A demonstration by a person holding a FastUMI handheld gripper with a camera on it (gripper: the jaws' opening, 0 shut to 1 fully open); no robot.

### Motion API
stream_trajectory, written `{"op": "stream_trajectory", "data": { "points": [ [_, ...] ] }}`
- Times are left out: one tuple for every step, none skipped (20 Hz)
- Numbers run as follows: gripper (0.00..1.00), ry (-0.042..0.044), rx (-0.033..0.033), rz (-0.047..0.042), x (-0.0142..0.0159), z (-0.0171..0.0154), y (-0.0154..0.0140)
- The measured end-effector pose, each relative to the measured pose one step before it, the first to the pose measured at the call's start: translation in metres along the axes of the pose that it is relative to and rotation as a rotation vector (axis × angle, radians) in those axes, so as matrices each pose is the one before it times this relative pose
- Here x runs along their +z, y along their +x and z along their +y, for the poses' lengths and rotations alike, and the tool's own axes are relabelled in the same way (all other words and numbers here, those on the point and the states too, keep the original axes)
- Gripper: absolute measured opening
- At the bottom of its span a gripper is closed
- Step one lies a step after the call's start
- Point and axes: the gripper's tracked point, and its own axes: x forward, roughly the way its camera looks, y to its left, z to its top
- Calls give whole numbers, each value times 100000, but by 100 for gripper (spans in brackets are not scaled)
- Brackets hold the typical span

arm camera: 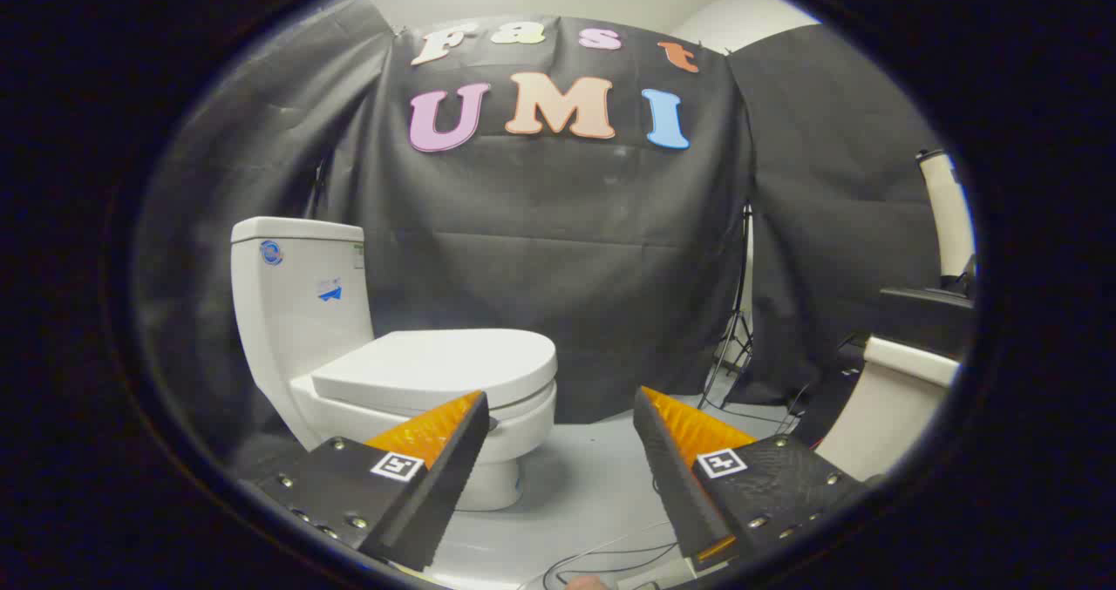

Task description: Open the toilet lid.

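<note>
A white toilet is standing on the pale floor against the booth's black cloth wall, its tank rising at the back and its bowl facing out toward the middle of the floor. The toilet lid is lying flat and closed over the seat. The gripper is hanging open in the air, its two fingers spread wide with nothing between them and touching nothing. The toilet lid is sitting beyond the left finger and off to that side, with its front edge just past that fingertip. A stand's thin legs are resting at the wall beyond the right finger, and dark cables are trailing across the floor below the fingers
</note>
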Motion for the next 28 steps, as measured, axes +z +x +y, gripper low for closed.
{"op": "stream_trajectory", "data": {
  "points": [
    [98, -19, 60, 444, -150, 27, 176],
    [98, -105, -75, 45, 12, 1, 167],
    [98, -32, -338, 100, -82, -62, 220],
    [98, 117, -286, 456, -83, -68, 268],
    [98, 236, -705, 347, -253, -169, 224],
    [98, 452, -264, 627, -103, -66, 210],
    [98, 455, -237, 223, -128, 42, 122],
    [98, 341, -114, 451, -55, 51, 142],
    [98, 400, 242, 595, -195, 159, 258],
    [98, 307, 219, 275, -36, 174, 265],
    [98, 246, 326, 475, -192, 262, 384],
    [98, 497, 671, 605, -183, 379, 405],
    [98, 755, 741, 870, -289, 390, 445],
    [98, 467, 755, 971, -356, 420, 414],
    [98, -88, 428, 982, -365, 327, 443],
    [98, -348, 369, 551, -216, 343, 342],
    [98, -225, 254, 94, -24, 198, 325],
    [98, 509, 357, 26, 44, 271, 448],
    [98, 876, 72, -25, -75, 200, 504],
    [98, 691, -92, 510, -141, 143, 620],
    [98, 880, 114, 1231, -507, 286, 761],
    [98, 989, 683, 955, -400, 335, 618],
    [98, 1636, 1307, 1211, -427, 419, 605],
    [98, 2119, 1349, 1559, -546, 415, 705],
    [98, 2361, 725, 1784, -743, 269, 565],
    [98, 2577, 354, 1358, -521, 105, 631],
    [98, 2727, 111, 1745, -626, 37, 586],
    [98, 3337, 347, 2321, -575, 51, 645]
  ]
}}
